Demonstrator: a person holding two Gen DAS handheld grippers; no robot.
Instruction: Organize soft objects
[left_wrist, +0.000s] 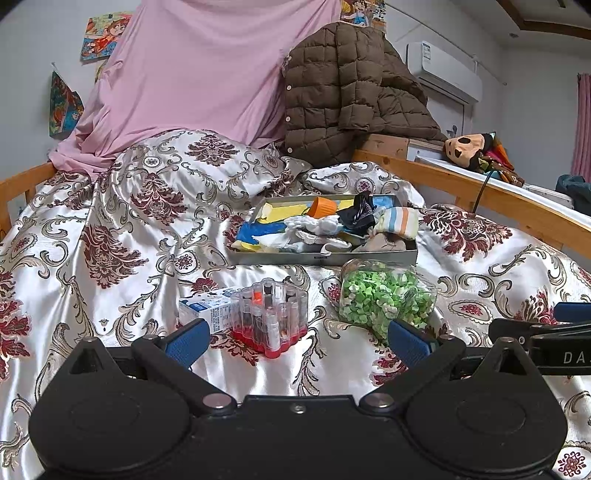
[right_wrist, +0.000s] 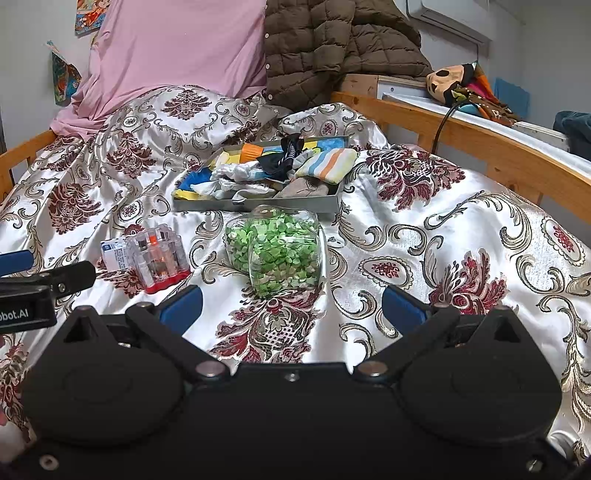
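Ahead of both your grippers, well apart from the fingertips, the metal tray (left_wrist: 369, 255) sits on the patterned bedspread (left_wrist: 122, 236) with the soft things already heaped in it: a striped sock (left_wrist: 400, 220), a dark sock (left_wrist: 360, 216), white crumpled cloth (left_wrist: 317, 226), a grey piece at the near right corner. By the look of it, gathering is mostly or wholly done. Nothing soft lies loose near you on the cover. Closer in are hard items only: jar of green bits (left_wrist: 384, 295), clear case of vials (left_wrist: 271, 315), small box (left_wrist: 210, 310). Your left gripper (left_wrist: 295, 338) is spread wide, empty. Your right gripper (right_wrist: 291, 304) likewise, nothing between its fingers. Pile looks limp, tangled, spilling slightly over the tray's right edge.
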